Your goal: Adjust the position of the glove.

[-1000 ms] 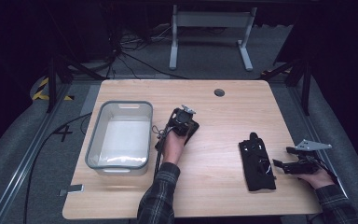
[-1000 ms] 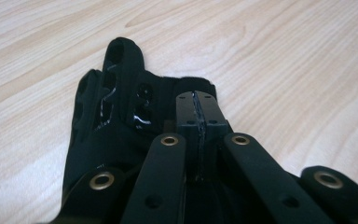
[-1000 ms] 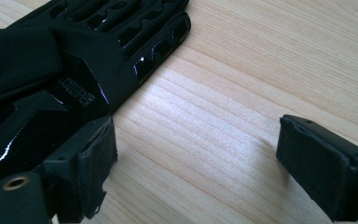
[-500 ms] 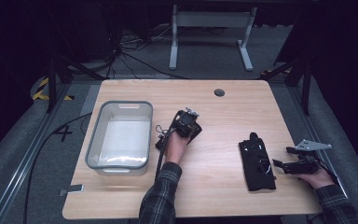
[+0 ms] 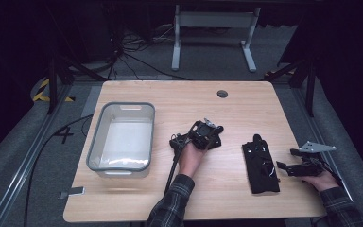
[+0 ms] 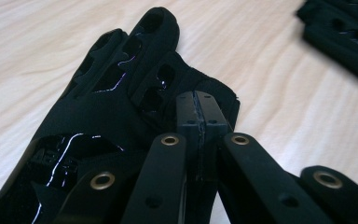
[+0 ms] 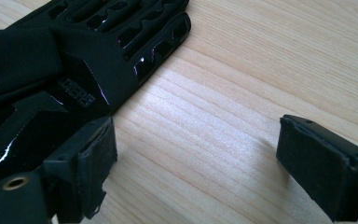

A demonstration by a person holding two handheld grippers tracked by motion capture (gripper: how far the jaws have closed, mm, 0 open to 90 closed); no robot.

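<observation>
Left gripper (image 5: 208, 135) has shifted a little right across the table (image 5: 246, 109) since a second ago, away from the clear bin (image 5: 95, 142). Its jaws are clenched pad to pad, tips over the cuff end of a black glove (image 6: 121, 93) lying flat; can't tell if fabric is pinched. Further right a second glove (image 5: 261, 163) lies flat, touching the left jaw of the right gripper (image 5: 286, 167), jaws spread wide, bare wood between them.
</observation>
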